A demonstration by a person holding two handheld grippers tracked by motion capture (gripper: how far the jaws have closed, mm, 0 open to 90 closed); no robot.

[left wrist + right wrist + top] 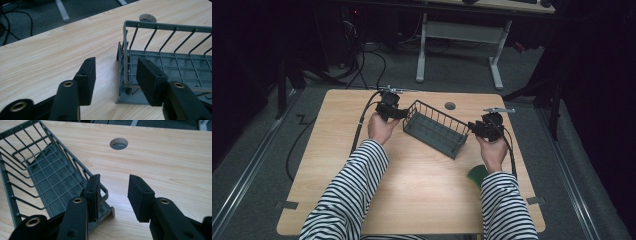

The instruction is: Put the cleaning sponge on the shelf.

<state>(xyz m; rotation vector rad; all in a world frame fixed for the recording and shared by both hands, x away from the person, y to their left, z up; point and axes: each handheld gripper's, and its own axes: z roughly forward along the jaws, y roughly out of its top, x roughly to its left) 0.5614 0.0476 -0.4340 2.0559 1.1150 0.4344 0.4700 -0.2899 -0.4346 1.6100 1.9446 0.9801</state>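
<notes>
Item: wire basket (435,130), empty, mid-table (412,190). My left gripper (116,75) straddles one end wall, jaws apart; my right gripper (112,195) likewise at the other. I judge: grip pending, lift undone.

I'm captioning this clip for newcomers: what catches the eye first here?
The dark wire basket lying slantwise mid-table, with an open gripper at each end: the left gripper straddles its end wall, the right gripper has one jaw inside the opposite end. Striped sleeves reach in from below.
</notes>
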